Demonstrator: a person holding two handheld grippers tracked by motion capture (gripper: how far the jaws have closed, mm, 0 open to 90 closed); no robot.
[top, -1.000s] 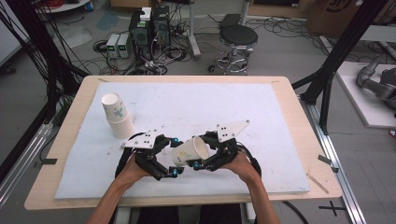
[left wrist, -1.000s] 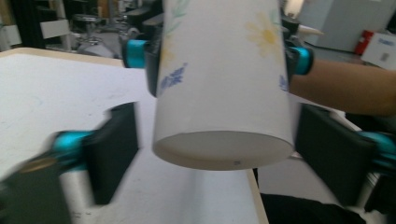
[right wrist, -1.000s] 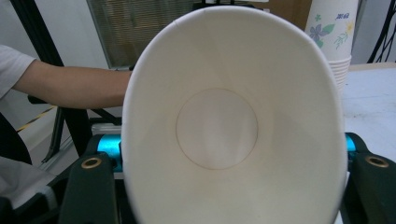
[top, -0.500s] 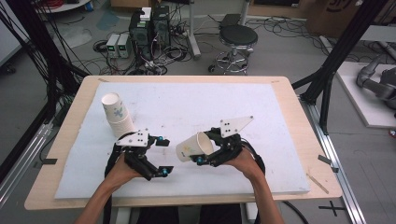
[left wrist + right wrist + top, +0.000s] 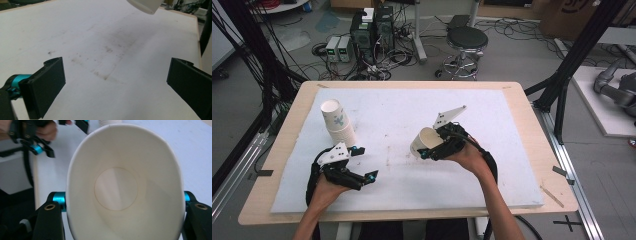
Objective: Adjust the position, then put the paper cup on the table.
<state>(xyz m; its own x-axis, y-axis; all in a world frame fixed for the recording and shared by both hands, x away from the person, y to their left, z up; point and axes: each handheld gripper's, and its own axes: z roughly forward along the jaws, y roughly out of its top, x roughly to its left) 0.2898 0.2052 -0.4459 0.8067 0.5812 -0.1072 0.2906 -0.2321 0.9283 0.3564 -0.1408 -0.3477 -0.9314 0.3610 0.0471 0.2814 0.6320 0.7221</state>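
Note:
My right gripper [image 5: 430,148] is shut on a white paper cup [image 5: 423,140], held tilted just above the board with its mouth toward the gripper's camera. In the right gripper view the cup [image 5: 125,185] is squeezed to an oval between the two jaws. To the left, near the front of the board, my left gripper [image 5: 364,163] is apart from the cup. Its jaws have just been opening and stand wide with nothing between them [image 5: 117,82]. The cup's base [image 5: 145,5] shows at the top edge of that view. A stack of paper cups [image 5: 340,125] stands upright at the back left.
A white foam board [image 5: 502,115], stained near its middle, covers most of the wooden table [image 5: 534,135]. Black frame posts stand at both sides of the table. Behind it are a stool [image 5: 467,40], boxes and cables on the floor.
My left gripper has let go of the cup and drawn back to the left and toward the front edge. My right gripper has lifted the cup a little and holds it alone.

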